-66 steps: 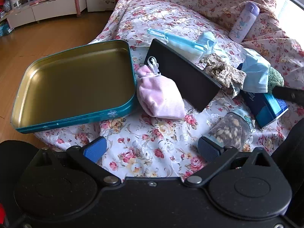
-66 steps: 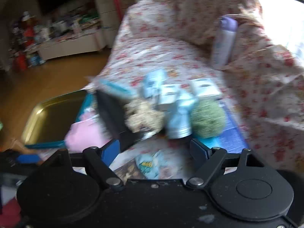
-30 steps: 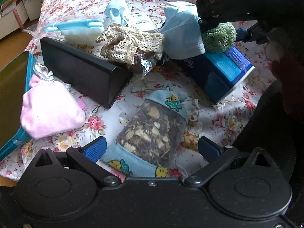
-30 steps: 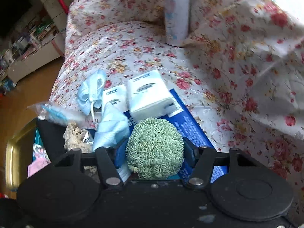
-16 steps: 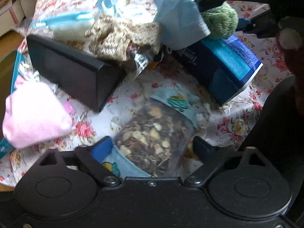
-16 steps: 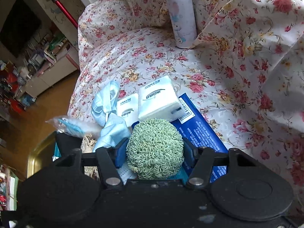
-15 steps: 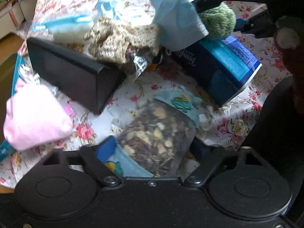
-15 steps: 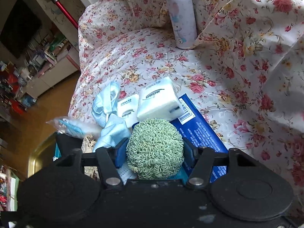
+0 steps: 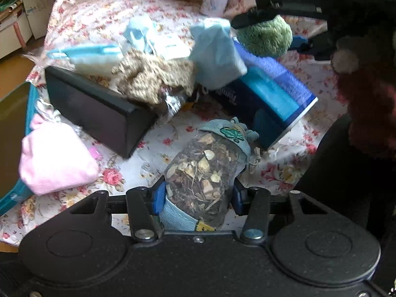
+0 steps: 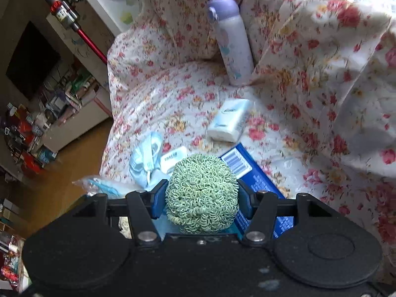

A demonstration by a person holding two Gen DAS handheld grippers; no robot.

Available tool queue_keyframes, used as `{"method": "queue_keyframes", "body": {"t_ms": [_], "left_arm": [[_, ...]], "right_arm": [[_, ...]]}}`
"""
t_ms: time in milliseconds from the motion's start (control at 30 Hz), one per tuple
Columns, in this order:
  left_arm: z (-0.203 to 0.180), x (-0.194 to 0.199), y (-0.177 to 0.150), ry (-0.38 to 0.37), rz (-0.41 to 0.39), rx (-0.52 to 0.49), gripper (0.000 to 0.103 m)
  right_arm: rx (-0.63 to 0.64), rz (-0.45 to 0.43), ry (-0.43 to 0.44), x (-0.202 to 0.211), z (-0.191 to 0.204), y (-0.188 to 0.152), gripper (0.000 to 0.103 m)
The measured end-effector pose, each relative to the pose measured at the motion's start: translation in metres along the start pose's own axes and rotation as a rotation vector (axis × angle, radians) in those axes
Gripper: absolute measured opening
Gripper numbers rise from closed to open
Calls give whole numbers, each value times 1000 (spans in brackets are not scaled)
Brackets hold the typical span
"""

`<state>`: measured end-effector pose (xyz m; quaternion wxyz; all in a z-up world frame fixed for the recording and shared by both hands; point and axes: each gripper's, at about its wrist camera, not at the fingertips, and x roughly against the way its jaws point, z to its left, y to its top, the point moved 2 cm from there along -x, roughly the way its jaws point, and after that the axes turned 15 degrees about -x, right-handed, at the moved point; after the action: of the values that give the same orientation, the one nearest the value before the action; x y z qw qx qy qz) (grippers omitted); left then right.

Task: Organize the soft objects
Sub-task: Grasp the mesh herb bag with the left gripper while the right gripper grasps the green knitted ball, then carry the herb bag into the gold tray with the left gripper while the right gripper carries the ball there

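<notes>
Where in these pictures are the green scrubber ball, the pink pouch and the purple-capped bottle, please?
green scrubber ball [image 10: 201,193], right wrist view, front centre.
pink pouch [image 9: 55,159], left wrist view, middle of fabric.
purple-capped bottle [image 10: 232,47], right wrist view, white body.

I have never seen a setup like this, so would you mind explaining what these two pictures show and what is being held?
There is no robot here: a person holds a two-finger tool in each hand, and a wide-angle camera on each tool looks forward along its fingers. The black shapes at the bottom of each picture are the tool itself.

In the left tool's view, the left gripper has just been closing, and its jaws now pinch a clear pouch of dried herbs. Nearby, on the flowered cover, lie a pink pouch, a black box, a beige crocheted piece and a blue tissue pack.

In the right tool's view, the right gripper holds a green curly ball. Beyond it sit a white tissue packet and a purple bottle.
</notes>
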<state>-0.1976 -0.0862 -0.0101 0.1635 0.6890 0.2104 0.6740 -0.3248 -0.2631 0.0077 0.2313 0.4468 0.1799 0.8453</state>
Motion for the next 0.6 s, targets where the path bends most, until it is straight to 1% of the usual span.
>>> {"method": "queue_keyframes", "body": {"t_ms": [100, 200, 367, 500, 600], "left_arm": [[6, 16, 0, 17, -35, 18, 49], [18, 32, 0, 45, -70, 42, 49], [43, 58, -5, 93, -99, 91, 49], [68, 74, -13, 155, -118, 136, 49], [94, 86, -22, 205, -129, 184, 49]], "right_arm": [[16, -36, 8, 7, 2, -2, 57], [48, -74, -5, 13, 5, -4, 57], [130, -126, -40, 21, 16, -13, 57], [201, -163, -64, 25, 26, -22, 57], [240, -177, -83, 28, 30, -28, 57]]}}
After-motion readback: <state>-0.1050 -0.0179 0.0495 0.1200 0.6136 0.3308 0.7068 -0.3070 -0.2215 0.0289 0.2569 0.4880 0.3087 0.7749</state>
